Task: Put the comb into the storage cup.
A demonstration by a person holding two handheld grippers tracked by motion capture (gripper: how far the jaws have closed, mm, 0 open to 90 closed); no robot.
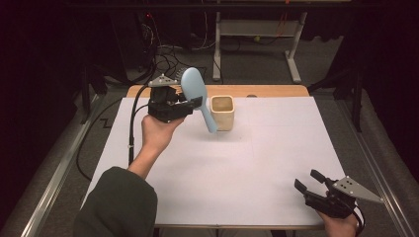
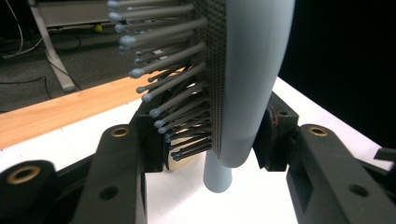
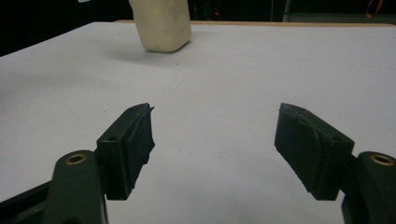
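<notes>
Cream cup [image 1: 222, 112] is the sole obstacle (far-centre); rest of white table [image 1: 257, 173] lies open.

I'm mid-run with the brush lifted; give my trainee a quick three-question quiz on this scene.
1. True or false: the left gripper is shut on the brush.
2. Which way does the brush handle point? A) down, beside the cup B) up, away from the table C) into the cup
3. Fill in: the right gripper near the table's front corner is ____ and holds nothing.

Key: 1 true, its fingers clamp the brush just above the handle. 2 A. 3 open.
</notes>
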